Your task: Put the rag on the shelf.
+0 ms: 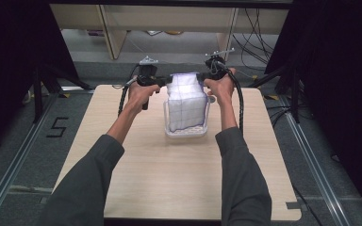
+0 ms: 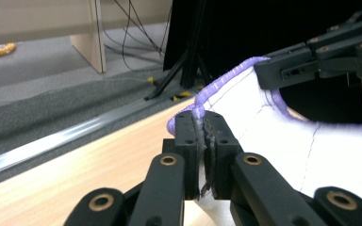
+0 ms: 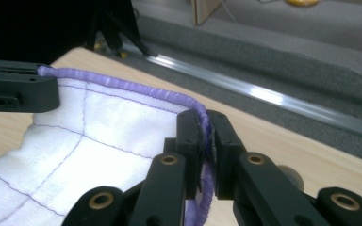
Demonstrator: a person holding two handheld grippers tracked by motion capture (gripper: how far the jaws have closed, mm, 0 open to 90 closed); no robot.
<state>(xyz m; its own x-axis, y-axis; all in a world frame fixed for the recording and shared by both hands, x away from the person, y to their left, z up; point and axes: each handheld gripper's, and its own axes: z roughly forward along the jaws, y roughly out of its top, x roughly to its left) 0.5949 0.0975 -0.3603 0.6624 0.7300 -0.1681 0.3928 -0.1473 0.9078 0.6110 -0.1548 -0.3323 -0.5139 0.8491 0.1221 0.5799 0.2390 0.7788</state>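
Here both hand-held grippers are clamped on the same cloth point(image 1: 185, 101). The left hand-held gripper point(image 2: 203, 127) has its jaws nearly closed, with only the cloth's purple-bound corner between the pads. The right hand-held gripper point(image 3: 206, 129) is likewise pinched tight on the opposite corner, the purple hem running down between its jaws.

The cloth is white with thin purple stitched lines in a grid and a thick purple edge. Its upper edge is stretched between the two grippers, and the rest hangs down from it into a clear plastic box point(image 1: 186, 133) that stands on the table point(image 1: 179, 179), in the far half and about midway between the left and right edges. The lower part of the cloth lies inside the box, against its walls.

In the high view the left hand point(image 1: 143, 94) and right hand point(image 1: 221, 87) flank the box at its far end, each with a black cable trailing from its gripper. Beyond the far edge of the table lie a grey floor, a metal rail point(image 3: 264, 96) and wooden furniture legs point(image 1: 115, 37).
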